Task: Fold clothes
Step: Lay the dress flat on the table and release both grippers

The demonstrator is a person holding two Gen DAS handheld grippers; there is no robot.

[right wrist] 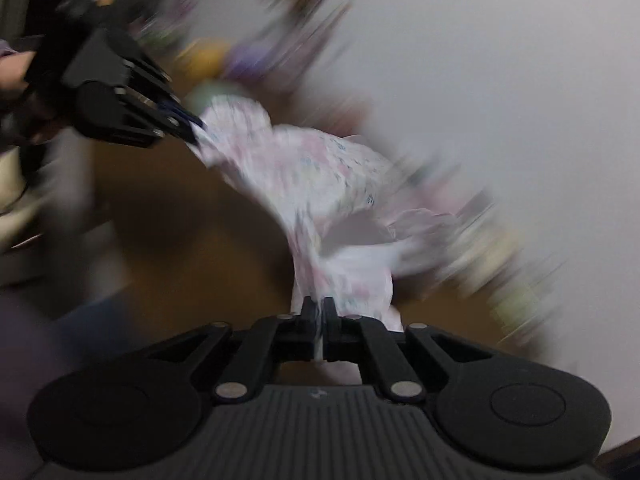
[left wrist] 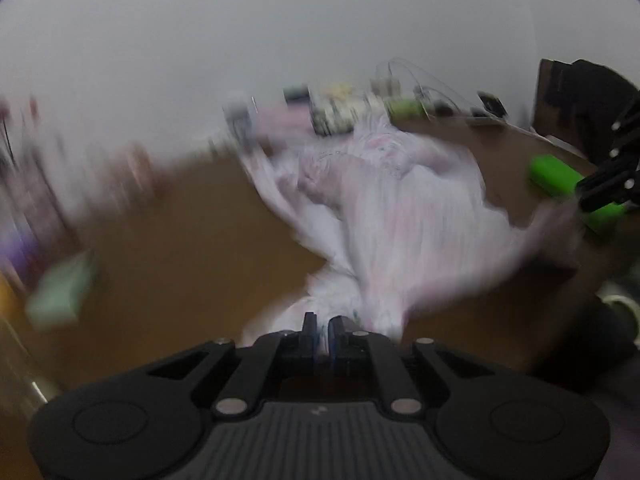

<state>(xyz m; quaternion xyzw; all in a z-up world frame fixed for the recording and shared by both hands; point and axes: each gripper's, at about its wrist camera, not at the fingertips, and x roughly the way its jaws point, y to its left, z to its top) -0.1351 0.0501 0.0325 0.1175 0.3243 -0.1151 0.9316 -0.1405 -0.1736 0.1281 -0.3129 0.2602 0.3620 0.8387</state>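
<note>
Home room; cluttered brown table, white wall

Both views are smeared by motion blur. The print on the pale pink-and-white patterned cloth garment cannot be read, and its outline toward the right edge of the brown wooden table dissolves into streaks. The small objects along the table's far edge are too blurred to be identified, as is a pale green box-like shape near the left edge. In the right wrist view, the yellow and purple blurs past the garment cannot be made out. The black right gripper is cut off by the picture's right edge.
</note>
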